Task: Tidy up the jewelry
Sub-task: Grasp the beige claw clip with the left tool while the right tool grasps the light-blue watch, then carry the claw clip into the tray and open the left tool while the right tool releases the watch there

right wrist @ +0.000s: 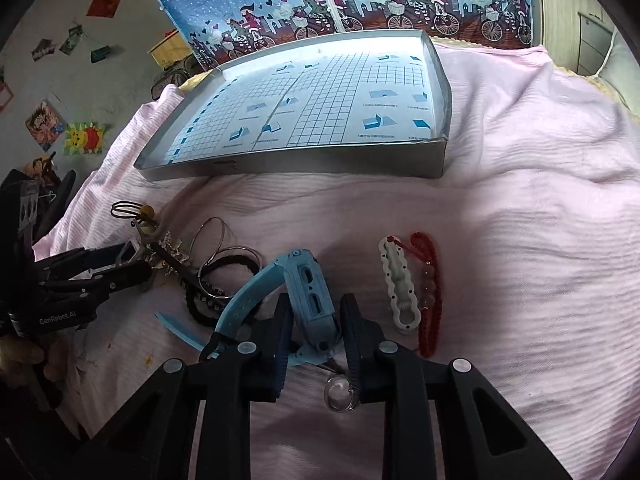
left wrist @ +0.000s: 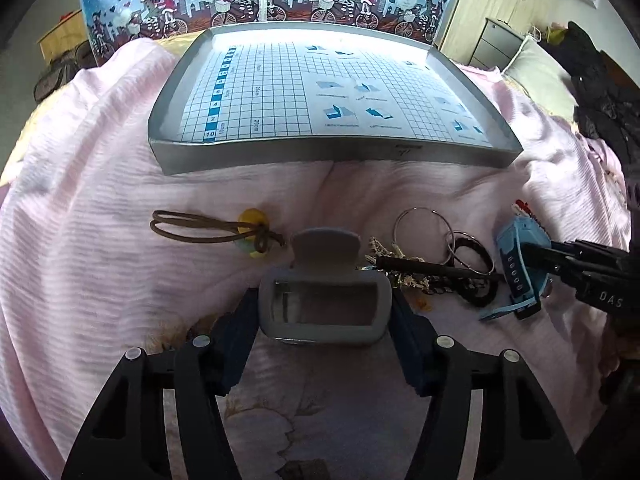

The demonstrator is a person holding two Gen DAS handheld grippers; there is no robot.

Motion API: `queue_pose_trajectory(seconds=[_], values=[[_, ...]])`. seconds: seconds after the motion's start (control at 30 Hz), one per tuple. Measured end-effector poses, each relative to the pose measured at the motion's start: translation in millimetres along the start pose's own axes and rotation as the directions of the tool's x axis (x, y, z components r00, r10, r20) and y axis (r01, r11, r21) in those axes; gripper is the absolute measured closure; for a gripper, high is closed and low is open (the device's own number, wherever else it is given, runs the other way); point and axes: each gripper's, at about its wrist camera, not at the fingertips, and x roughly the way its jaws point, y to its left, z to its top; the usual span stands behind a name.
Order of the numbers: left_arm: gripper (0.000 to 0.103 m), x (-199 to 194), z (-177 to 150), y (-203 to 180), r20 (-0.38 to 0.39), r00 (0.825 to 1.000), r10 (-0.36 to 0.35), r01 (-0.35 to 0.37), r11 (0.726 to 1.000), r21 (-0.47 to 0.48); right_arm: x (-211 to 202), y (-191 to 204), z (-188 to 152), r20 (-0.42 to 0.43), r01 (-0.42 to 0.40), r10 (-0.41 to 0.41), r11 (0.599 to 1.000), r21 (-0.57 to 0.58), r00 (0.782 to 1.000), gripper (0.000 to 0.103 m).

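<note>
Jewelry: loose pile on pink bedspread (left wrist: 100,184), in front of open grey tray (left wrist: 332,162) (tray holds nothing yet).
Left gripper (left wrist: 325,308): jaws pinching grey hair claw (left wrist: 325,276) across its body.
Right gripper (right wrist: 316,320): jaws astride blue watch (right wrist: 310,288) case; contact uncertain, cannot tell if clamped.
Handling, watch: rigid case, floppy strap; grip case sides.
Handling, claw: light, stiff plastic, sprung.
Count: 1 watch, 1 claw, 1 red bead string (right wrist: 434,300), 1 white clip (right wrist: 400,280), 1 brown cord w/ yellow bead (left wrist: 224,228), 1 ring (right wrist: 340,394); tangled hoops/chains uncountable.
</note>
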Motion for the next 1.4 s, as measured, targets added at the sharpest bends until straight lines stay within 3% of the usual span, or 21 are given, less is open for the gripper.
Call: queue_pose_trajectory(seconds=[0.23, 0.53, 0.67, 0.87, 1.0, 1.13, 1.27, 1.4], values=[[0.046, -17, 4, 0, 0.052, 0.996, -0.065, 0.067, 0.997, -0.038, -9, -5, -1, 0.074, -0.092, 0.089, 0.995, 0.037, 0.993, 0.084], [0.047, -25, 4, -7, 0.071, 0.992, -0.109, 0.113, 0.992, -0.052, -21, 3, 3, 0.148, -0.112, 0.109, 0.994, 0.011, 0.983, 0.084], [0.047, -45, 3, -10, 0.136, 0.984, -0.113, 0.122, 0.991, -0.060, -28, 2, 9, 0.219, -0.084, 0.077, 0.996, 0.025, 0.973, 0.084], [0.047, -55, 32, -4, 0.274, 0.961, -0.041, 0.067, 0.994, -0.086, -34, 9, 45, 0.344, -0.005, -0.010, 0.999, 0.041, 0.939, 0.084], [0.047, -36, 68, 16, 0.296, 0.952, -0.076, 0.140, 0.969, -0.202, -19, 7, 65, 0.354, 0.044, -0.067, 0.996, 0.072, 0.933, 0.084], [0.047, -13, 91, 24, 0.296, 0.955, -0.029, 0.088, 0.979, -0.186, -1, 3, 74, 0.337, 0.086, -0.105, 0.994, 0.072, 0.936, 0.084], [0.046, 12, 87, 38, 0.252, 0.968, -0.023, 0.076, 0.977, -0.202, 13, -4, 74, 0.314, 0.116, -0.135, 0.990, 0.079, 0.940, 0.084], [0.046, 17, 82, 47, 0.250, 0.968, -0.013, 0.071, 0.972, -0.224, 19, -9, 72, 0.305, 0.125, -0.146, 0.988, 0.088, 0.941, 0.084]])
